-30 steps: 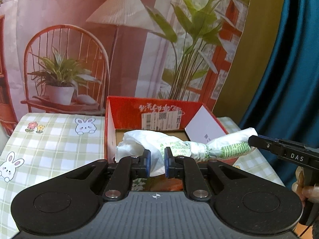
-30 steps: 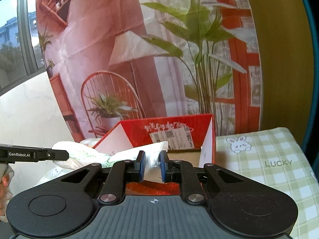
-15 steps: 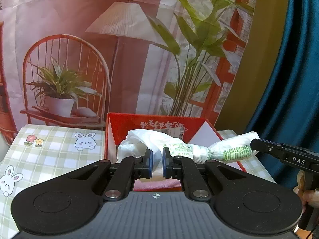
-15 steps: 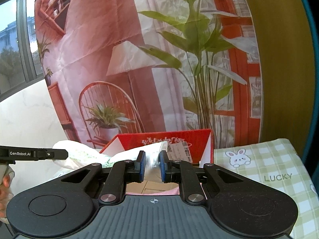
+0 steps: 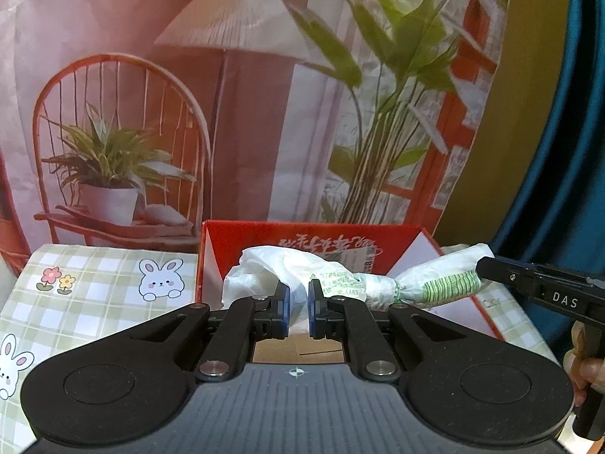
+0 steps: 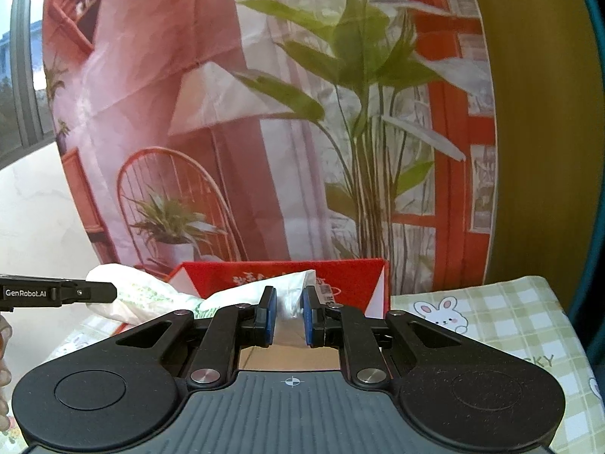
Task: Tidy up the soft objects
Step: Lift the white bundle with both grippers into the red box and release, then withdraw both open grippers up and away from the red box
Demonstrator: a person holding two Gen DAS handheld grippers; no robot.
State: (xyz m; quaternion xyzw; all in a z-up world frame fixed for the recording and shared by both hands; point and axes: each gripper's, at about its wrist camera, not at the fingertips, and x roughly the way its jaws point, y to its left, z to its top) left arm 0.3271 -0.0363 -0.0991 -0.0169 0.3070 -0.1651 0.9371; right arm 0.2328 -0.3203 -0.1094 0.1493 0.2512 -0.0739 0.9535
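A white plastic bag [image 5: 340,283], twisted at its middle and printed with green text and green stripes, is held stretched in the air above a red cardboard box [image 5: 242,249]. One end of the bag is clamped between the blue pads of the left gripper [image 5: 297,312], whose jaws are closed tightly on the crumpled plastic. The other end is pinched in the same way by the right gripper [image 6: 288,316], its jaws nearly together with a fold of white plastic pressed between them. The small green print on the bag is too fine and creased to be read, though a triangular recycling mark can be made out near the twist.

In the left wrist view the black arm of the right gripper is seen at the bag's striped end, marked "DAS". In the right wrist view the arm of the left gripper is marked "GenRobot.AI". A hand [image 5: 580,363] is partly seen at the right edge.

The box is open at the top, with a brown floor visible below the bag. White script and a shipping label with a barcode are carried on its red inner wall, apparently upside down. The box stands on a green checked tablecloth [image 6: 503,325] printed with rabbits, flowers and the word "LUCKY", partly hidden. A printed backdrop [image 5: 189,113] showing a lamp, a chair and plants hangs behind.
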